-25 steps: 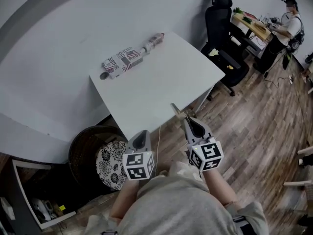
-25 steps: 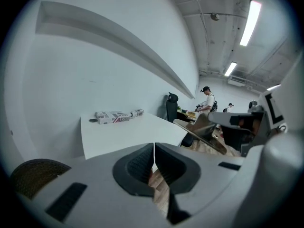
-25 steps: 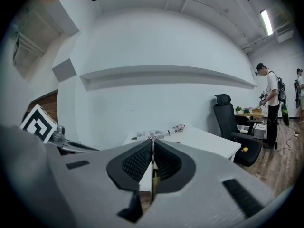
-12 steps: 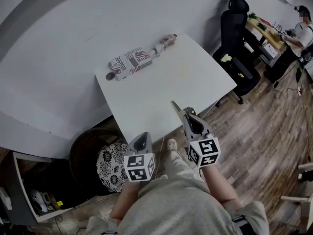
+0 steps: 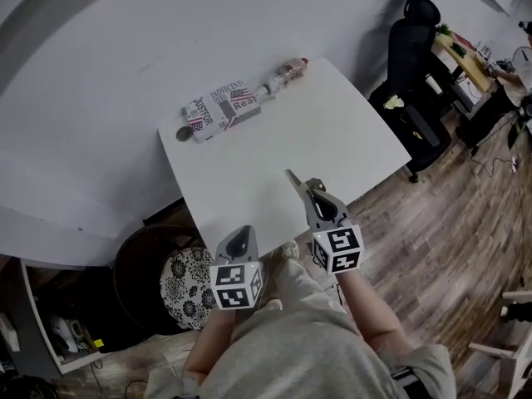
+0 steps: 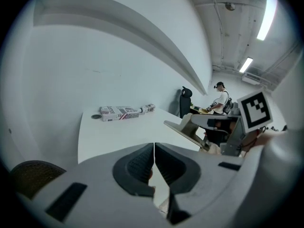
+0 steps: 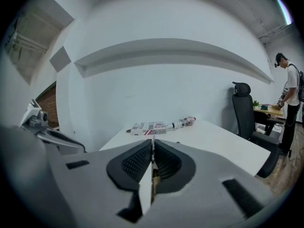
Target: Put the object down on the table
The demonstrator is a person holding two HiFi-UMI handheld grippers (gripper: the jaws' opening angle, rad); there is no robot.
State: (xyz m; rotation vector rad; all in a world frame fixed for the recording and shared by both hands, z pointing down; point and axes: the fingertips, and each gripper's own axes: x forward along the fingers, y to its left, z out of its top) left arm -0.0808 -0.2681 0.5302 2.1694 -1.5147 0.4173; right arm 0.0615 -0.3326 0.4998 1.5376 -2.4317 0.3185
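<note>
- The right gripper (image 5: 311,191) pinches a thin, flat, pale beige card (image 5: 293,180) edge-on. The card pokes out over the near edge of the white bench (image 5: 332,131).
- The left gripper (image 5: 239,239) is pressed together on nothing, just off that edge.
- A printed cardboard box (image 5: 220,109) lies at the bench's far corner.

We see thin, flat, pale beige object (image 5: 293,180) clamped between jaws of right gripper (image 5: 307,193), free end jutting ahead of jaw tips. Piece rides tilted, far end higher, above near edge of white desk (image 5: 332,123), not lying on it. Right gripper view shows it edge-on, narrow pale strip pressed between ribbed pads. Left gripper view shows broad, plain face.
</note>
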